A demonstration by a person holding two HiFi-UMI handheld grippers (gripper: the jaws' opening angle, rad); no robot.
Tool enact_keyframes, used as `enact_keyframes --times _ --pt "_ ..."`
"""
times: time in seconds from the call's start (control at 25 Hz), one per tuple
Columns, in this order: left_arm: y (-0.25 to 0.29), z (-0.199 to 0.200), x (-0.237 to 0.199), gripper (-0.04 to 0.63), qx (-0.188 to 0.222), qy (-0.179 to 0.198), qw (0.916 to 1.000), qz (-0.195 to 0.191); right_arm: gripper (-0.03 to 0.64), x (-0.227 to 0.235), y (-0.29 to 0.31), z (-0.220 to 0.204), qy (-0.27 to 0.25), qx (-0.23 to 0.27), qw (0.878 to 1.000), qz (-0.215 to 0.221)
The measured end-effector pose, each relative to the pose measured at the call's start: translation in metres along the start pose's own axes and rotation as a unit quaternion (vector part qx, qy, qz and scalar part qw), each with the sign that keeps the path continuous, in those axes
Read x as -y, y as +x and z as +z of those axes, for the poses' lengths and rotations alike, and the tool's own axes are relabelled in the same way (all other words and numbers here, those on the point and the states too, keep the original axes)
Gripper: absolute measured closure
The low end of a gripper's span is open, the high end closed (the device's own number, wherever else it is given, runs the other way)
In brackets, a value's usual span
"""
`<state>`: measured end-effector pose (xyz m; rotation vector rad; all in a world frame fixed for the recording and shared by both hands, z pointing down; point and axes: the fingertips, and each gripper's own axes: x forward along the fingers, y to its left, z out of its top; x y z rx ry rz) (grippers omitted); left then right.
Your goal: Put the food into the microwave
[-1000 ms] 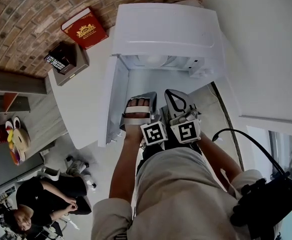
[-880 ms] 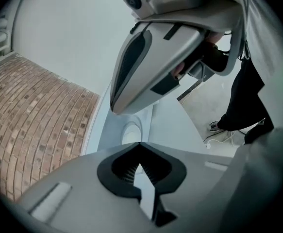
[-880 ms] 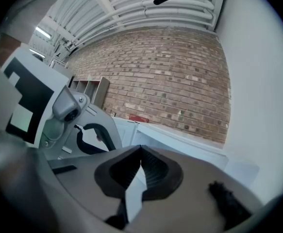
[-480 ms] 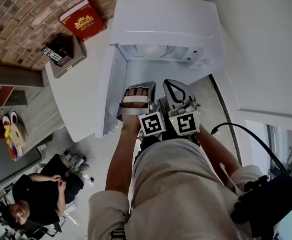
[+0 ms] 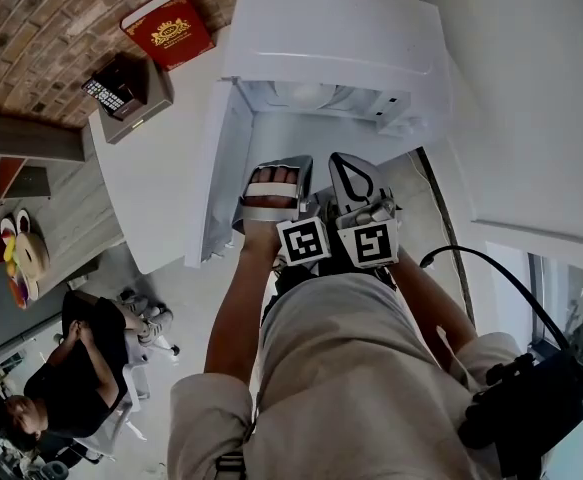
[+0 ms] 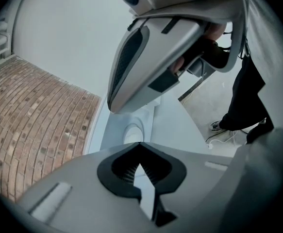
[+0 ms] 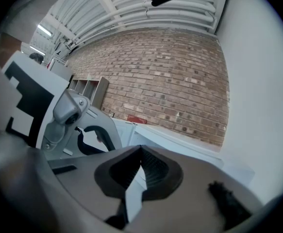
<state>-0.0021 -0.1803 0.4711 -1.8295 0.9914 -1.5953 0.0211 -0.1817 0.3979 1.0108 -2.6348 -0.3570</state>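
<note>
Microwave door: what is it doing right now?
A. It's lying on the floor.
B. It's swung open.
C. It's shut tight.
B: the microwave door stands swung out at the left side of the microwave, so the white inside shows.

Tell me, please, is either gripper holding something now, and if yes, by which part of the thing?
Nothing is held. The jaws of the left gripper and of the right gripper are shut together, with nothing between them.
</note>
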Motion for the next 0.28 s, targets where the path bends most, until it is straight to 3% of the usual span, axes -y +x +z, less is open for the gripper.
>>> enact_keyframes --times 0.28 --pt "0.0025 0.0023 -0.0023 0.588 0.001 0.003 1.0 0.006 0.607 0.0028 0.0008 -0.0018 -0.002 0.0 1.0 -0.002"
